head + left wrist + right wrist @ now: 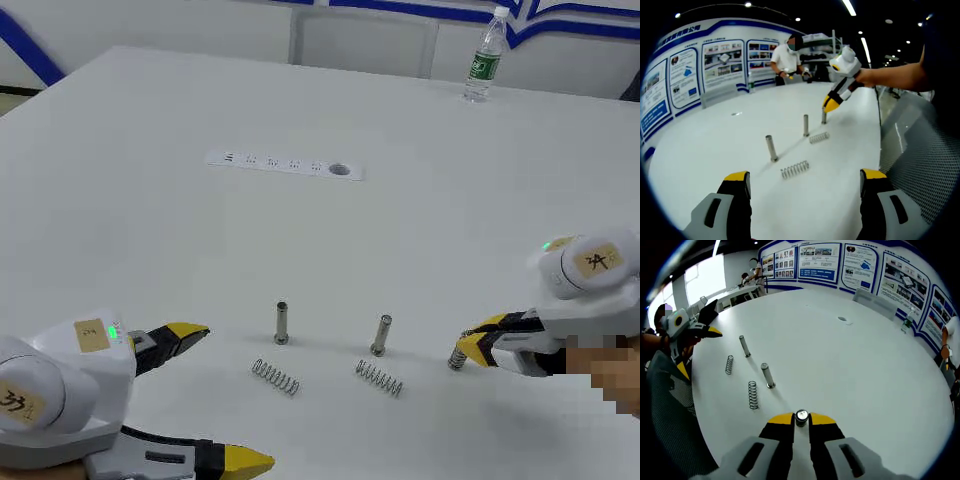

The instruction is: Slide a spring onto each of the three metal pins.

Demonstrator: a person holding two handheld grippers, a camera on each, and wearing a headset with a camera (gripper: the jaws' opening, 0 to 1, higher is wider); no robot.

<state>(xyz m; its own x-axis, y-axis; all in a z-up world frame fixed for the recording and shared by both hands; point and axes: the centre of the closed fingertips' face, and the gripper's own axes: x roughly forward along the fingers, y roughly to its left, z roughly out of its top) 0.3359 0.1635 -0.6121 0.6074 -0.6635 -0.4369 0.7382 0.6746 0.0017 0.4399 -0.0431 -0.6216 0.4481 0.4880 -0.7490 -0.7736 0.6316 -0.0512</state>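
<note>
Two bare metal pins stand upright on the white table (150, 230), one on the left (281, 323) and one in the middle (381, 334). In front of each lies a loose spring (275, 376) (379, 378). A third pin (458, 358) at the right has coils around its shaft. My right gripper (472, 350) is shut on it, and its round silver head (801, 415) shows between the yellow tips. My left gripper (215, 397) is open and holds nothing, near the table's front edge. The nearest spring (795, 169) lies just ahead of it.
A white power strip (285, 164) lies flat in the middle of the table. A water bottle (485, 55) stands at the far edge, with a chair back behind it. A person (787, 57) stands beyond the far end of the table.
</note>
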